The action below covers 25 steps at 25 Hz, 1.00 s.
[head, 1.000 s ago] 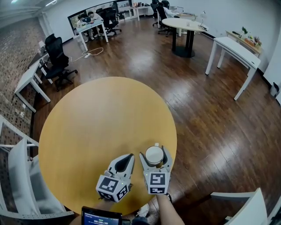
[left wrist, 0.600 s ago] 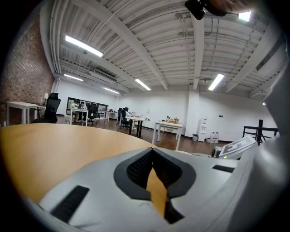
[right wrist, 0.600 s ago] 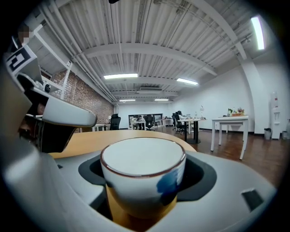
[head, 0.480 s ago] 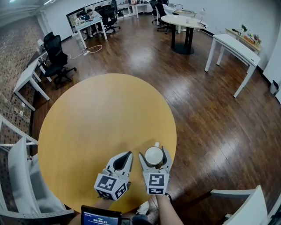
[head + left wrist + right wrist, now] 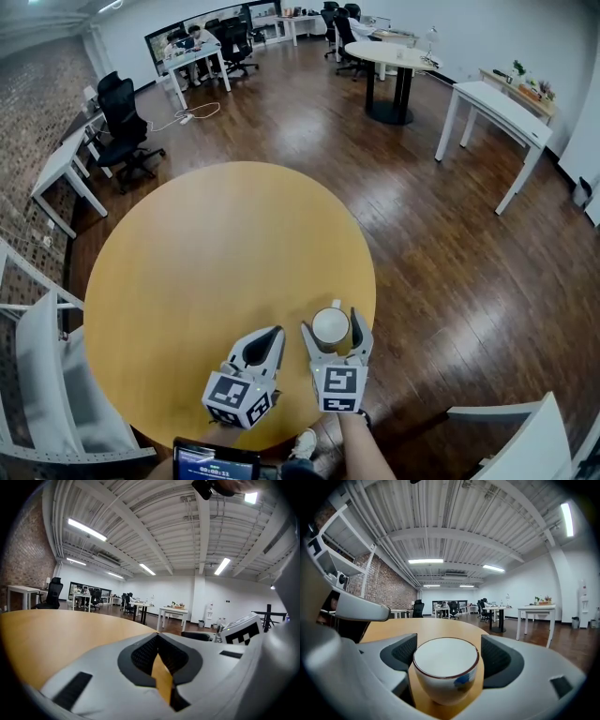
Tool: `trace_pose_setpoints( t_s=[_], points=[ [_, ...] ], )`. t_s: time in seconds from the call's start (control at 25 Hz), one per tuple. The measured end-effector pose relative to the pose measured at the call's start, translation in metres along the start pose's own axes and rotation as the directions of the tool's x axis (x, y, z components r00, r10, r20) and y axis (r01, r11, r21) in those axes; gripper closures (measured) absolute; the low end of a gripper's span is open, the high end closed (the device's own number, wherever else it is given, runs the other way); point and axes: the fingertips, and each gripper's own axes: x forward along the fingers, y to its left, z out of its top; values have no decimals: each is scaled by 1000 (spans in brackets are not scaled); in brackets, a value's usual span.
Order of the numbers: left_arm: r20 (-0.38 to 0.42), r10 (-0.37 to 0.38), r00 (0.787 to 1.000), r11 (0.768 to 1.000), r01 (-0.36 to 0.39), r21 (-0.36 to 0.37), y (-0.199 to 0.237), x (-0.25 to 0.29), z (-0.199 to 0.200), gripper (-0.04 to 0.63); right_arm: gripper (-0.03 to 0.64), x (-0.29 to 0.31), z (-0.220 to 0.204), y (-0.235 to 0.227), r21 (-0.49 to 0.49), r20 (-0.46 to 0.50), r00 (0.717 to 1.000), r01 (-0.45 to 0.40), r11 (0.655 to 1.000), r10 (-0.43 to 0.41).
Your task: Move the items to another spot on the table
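While the cup (image 5: 446, 670) stands on the table (image 5: 206, 262) close to its near right edge, your right gripper (image 5: 334, 325) has it between its jaws without gripping it. The jaws have just been opening, and a gap shows on each side between pad and cup wall. Your left gripper (image 5: 267, 339) sits just beside it with its jaws together and nothing in them.

Judging by that, the cup looks freshly let go at this spot rather than about to be lifted, though you can't settle that from these views alone. It is the only item you can see on the table, so either the moving is nearly done or other items lie out of view.

From the right gripper view, the cup's base is hidden behind the gripper body, so you can't confirm it sits flat. The blue mark on its side is too blurred to read. Both grippers cover the table's near rim in the head view.
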Motion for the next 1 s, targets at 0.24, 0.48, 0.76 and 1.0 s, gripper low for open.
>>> trace_pose_setpoints(
  t_s=[0.24, 0.48, 0.76, 1.0],
  points=[
    [29, -9, 1000, 1000, 9, 5, -7, -17, 13, 592, 186, -16, 28, 9, -47, 27, 1000, -7, 999, 8],
    [66, 2, 998, 1000, -3, 15, -5, -41, 33, 592, 193, -31, 54, 39, -78, 27, 998, -60, 995, 62],
    [100, 23, 995, 999, -26, 32, 9, -64, 53, 592, 219, -41, 94, 70, -112, 80, 991, -102, 988, 111],
    [132, 60, 989, 997, -65, 38, 23, -87, 69, 592, 328, -55, 132, 113, -139, 119, 971, -189, 972, 206]
  ],
)
